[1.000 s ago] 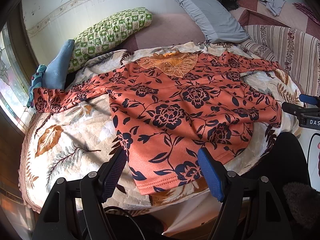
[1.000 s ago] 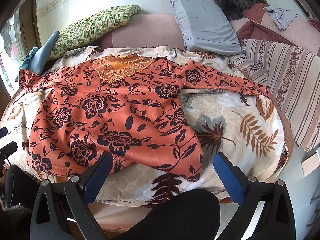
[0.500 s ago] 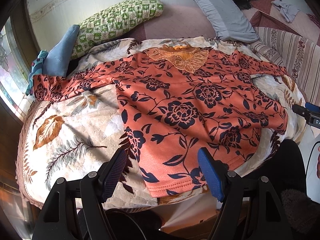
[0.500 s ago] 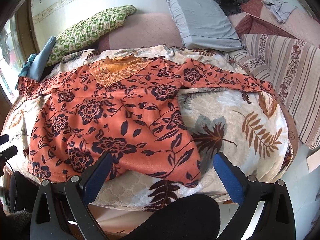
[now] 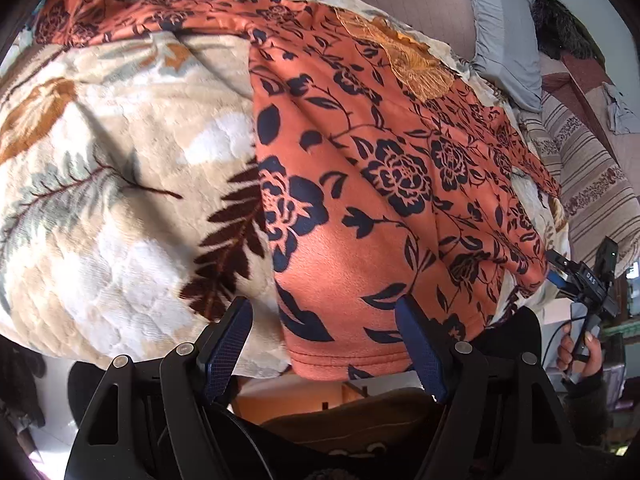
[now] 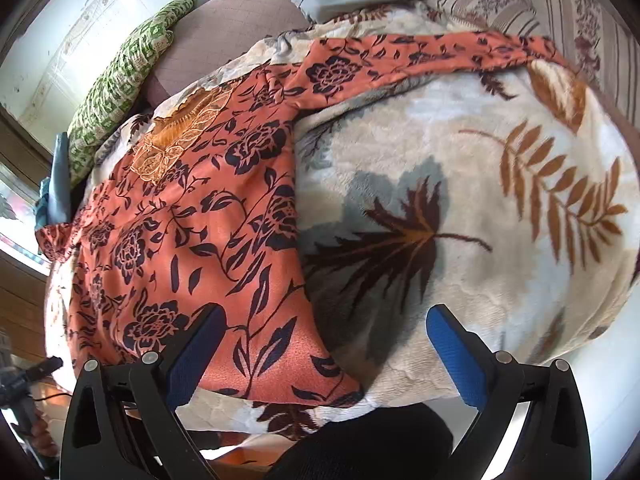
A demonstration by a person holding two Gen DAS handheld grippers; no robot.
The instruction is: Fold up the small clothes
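An orange long-sleeved top printed with dark navy roses and leaves [image 5: 360,184] is laid flat, front up, on a cream plush blanket patterned with brown and grey leaves [image 5: 120,200], which is spread over a bed. A panel of golden-orange lace [image 6: 180,140] is set at the neckline, on the far side. One sleeve [image 6: 420,56] is stretched out sideways across the blanket towards a striped brown and beige cover [image 6: 560,4]; the other sleeve [image 5: 132,16] is extended the opposite way. The hem is draped just over the near edge of the bed. The left gripper [image 5: 324,344], with black arms and dark blue pads, is held wide apart and empty, the hem corner being framed between its fingers without visible contact. The right gripper [image 6: 324,352] is likewise spread open and empty, with the opposite hem corner lying between its fingers. A green and white checked pillow [image 6: 120,80] and a grey-blue pillow [image 5: 504,36] are placed at the head of the bed. A hand [image 5: 576,354] is seen in the left wrist view, wrapped round the right gripper's handle.
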